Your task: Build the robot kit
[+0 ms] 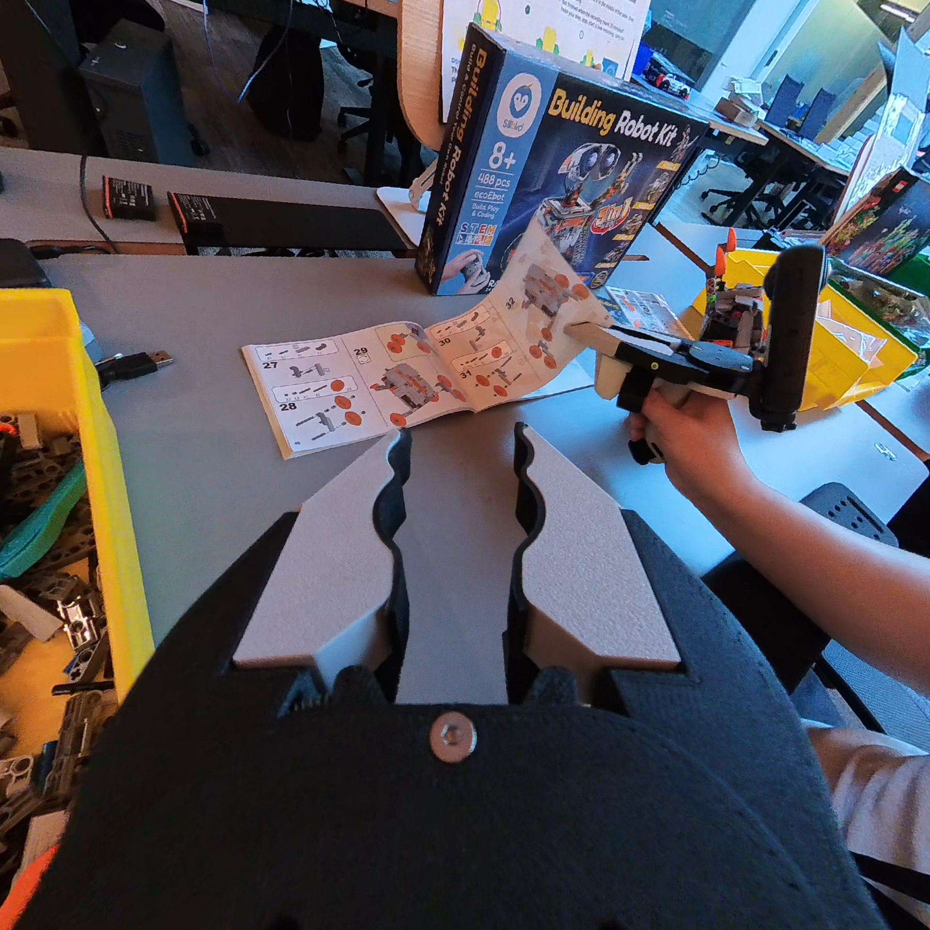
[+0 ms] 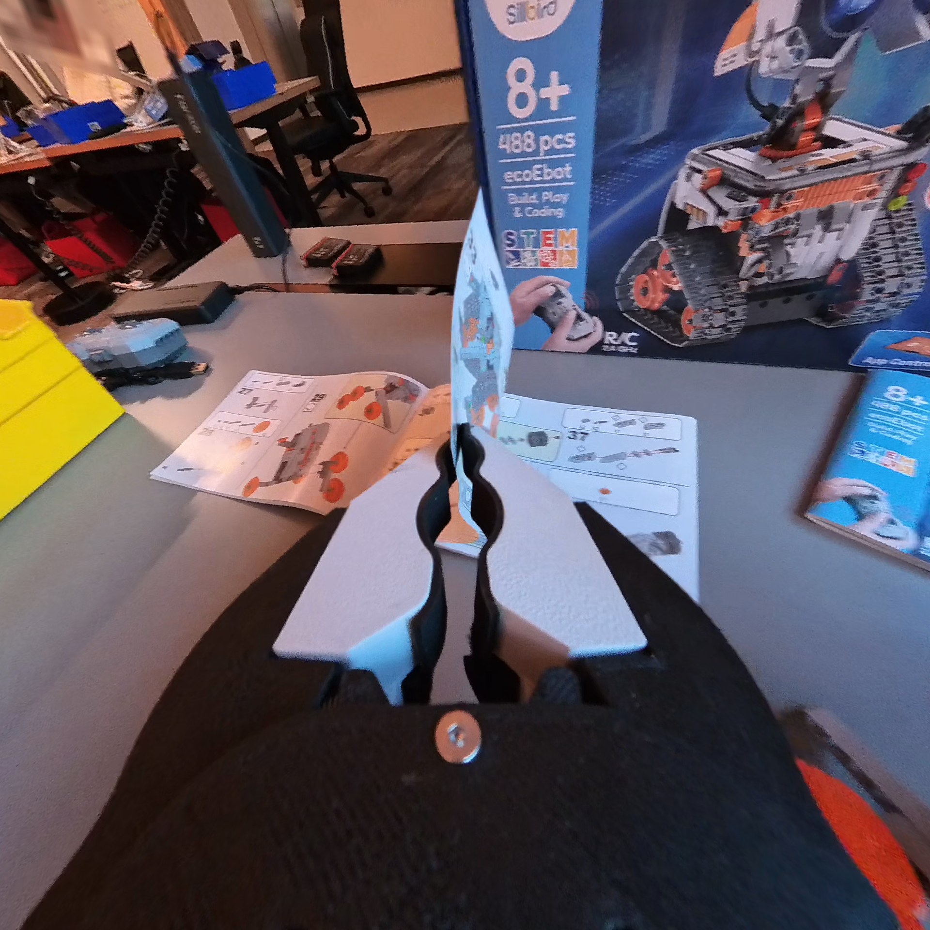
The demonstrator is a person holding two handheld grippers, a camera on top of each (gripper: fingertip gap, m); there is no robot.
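Pinching a single page (image 2: pixel 480 322) of the instruction booklet (image 1: pixel 382 377) between its two fingertips, my right gripper (image 2: pixel 460 448) has its jaws pressed together on the paper's outer edge. The page stands lifted and curled, almost edge-on in the right wrist view, while the rest of the booklet lies open and flat on the grey worktop (image 1: pixel 251 302). From the left wrist view I can see my right hand (image 1: pixel 689 443) wrapped round that gripper's handle, off to the right of the booklet.

My left gripper (image 1: pixel 458 438) hovers above the worktop just short of the booklet's near edge. Its jaws stand apart with bare worktop showing between them, and they hold nothing.

Behind the booklet a large blue kit box (image 1: pixel 553 166) stands upright, its front showing a tracked toy robot. To the right of the booklet lies a second, thinner blue booklet (image 2: pixel 880 468), flat on the worktop. A yellow bin (image 1: pixel 115 478) full of dark building pieces sits at the left edge, and another yellow bin (image 1: pixel 835 347) stands farther right, beyond my right hand. A black USB plug (image 1: pixel 136 362) and its cable lie near the left bin, well apart from the booklet.
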